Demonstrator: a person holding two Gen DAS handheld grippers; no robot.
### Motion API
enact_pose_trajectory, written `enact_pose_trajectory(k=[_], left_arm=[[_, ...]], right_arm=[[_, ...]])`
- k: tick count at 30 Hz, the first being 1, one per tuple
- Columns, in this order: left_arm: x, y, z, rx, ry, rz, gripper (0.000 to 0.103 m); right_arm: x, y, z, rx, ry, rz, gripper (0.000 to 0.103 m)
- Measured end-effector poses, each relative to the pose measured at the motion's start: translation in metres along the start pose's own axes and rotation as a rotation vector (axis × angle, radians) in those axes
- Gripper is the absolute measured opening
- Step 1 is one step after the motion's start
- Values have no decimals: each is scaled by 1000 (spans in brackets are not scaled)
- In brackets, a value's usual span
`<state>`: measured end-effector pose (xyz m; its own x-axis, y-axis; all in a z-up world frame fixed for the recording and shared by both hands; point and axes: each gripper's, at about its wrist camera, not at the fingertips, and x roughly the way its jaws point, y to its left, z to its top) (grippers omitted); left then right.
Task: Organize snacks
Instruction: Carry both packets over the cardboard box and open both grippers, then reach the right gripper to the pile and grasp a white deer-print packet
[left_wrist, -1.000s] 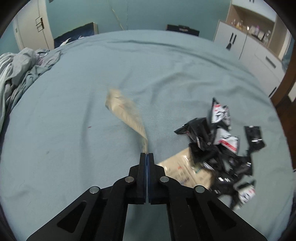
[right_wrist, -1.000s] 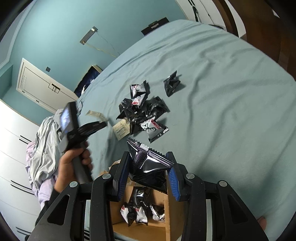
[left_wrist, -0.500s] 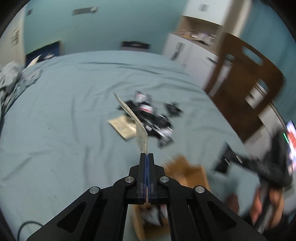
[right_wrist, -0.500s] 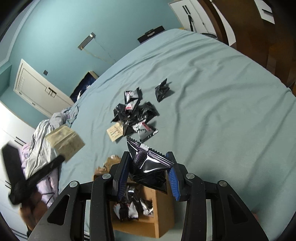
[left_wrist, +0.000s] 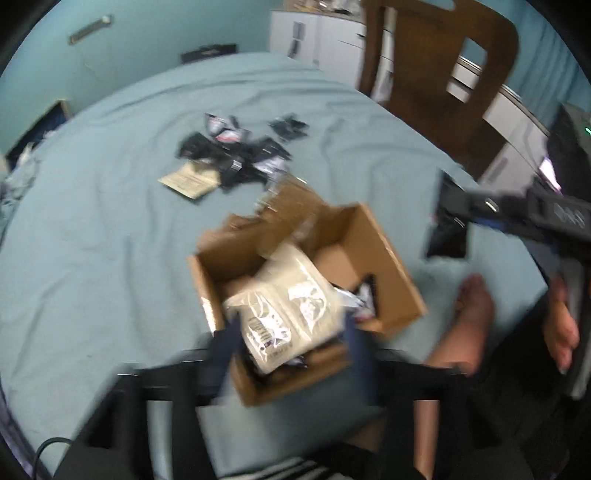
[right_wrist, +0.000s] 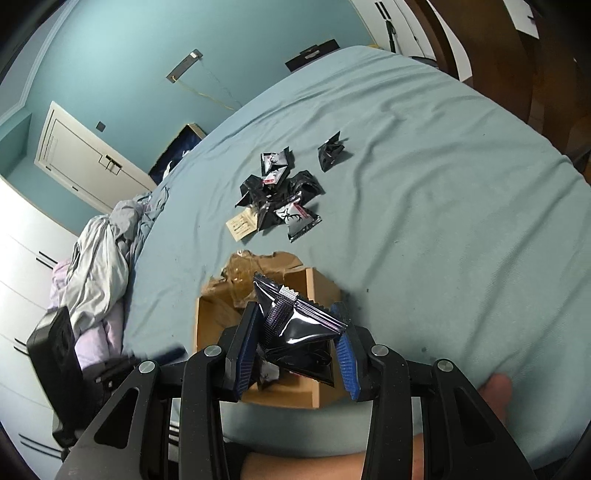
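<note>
1. Your left gripper (left_wrist: 291, 343) pointed steeply down over the cardboard box (left_wrist: 384, 258), its fingers (left_wrist: 225, 347) opening, blurred and clear of the cream snack packet (left_wrist: 288, 310) that lay between them, above the box's open top.
2. Your right gripper (right_wrist: 295, 343) pointed down at a shallower slant over the same box, its fingers (right_wrist: 245, 347) clamped on a black foil snack packet (right_wrist: 303, 328), one pad on each side.
3. From the right wrist view, your left gripper showed as a dark blurred shape at the lower left, beside the box.
4. The box sat open on the bed (right_wrist: 424, 184), near its front edge, with black packets already inside it.
5. Farther up the bed lay a loose heap of black snack packets (right_wrist: 280, 192), with one tan packet (right_wrist: 242, 227) at its near-left edge and one black packet (right_wrist: 332, 151) apart to the right.
6. The sheet was pale blue-green and wrinkled; crumpled grey bedding (right_wrist: 103, 266) was piled at the left side.
7. Your bare feet (left_wrist: 472, 314) rested on the bed right of the box.
8. Teal walls, white cabinets (left_wrist: 314, 33) and a brown wooden chair back (left_wrist: 436, 74) stood behind.
</note>
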<state>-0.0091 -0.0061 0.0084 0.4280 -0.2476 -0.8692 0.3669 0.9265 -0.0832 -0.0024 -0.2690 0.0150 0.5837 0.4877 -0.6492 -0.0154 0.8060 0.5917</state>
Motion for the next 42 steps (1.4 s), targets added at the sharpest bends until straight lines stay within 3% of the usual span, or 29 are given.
enact_pose_trajectory(k=[3, 9, 13, 20, 22, 24, 32, 37, 42], left_arm=[[-2, 18, 3, -81, -33, 31, 68], [1, 49, 1, -188, -25, 252, 70], [10, 59, 2, -226, 6, 272, 70], [15, 46, 2, -166, 29, 298, 72], [16, 43, 3, -151, 32, 305, 73], [16, 41, 3, -140, 30, 310, 73], [13, 39, 4, -131, 18, 321, 81], [7, 39, 7, -134, -30, 331, 81], [2, 40, 13, -115, -116, 400, 82]], right_arm=[[0, 2, -5, -18, 6, 5, 38], [17, 21, -9, -107, 52, -8, 38], [30, 44, -19, -229, 96, -51, 38], [39, 64, -22, -307, 105, -103, 39], [42, 66, -23, -318, 98, -138, 47], [45, 67, -25, -317, 101, -156, 64], [45, 66, -22, -286, 97, -205, 66], [45, 65, -16, -283, 91, -255, 67], [46, 62, -2, -251, 90, -263, 67]])
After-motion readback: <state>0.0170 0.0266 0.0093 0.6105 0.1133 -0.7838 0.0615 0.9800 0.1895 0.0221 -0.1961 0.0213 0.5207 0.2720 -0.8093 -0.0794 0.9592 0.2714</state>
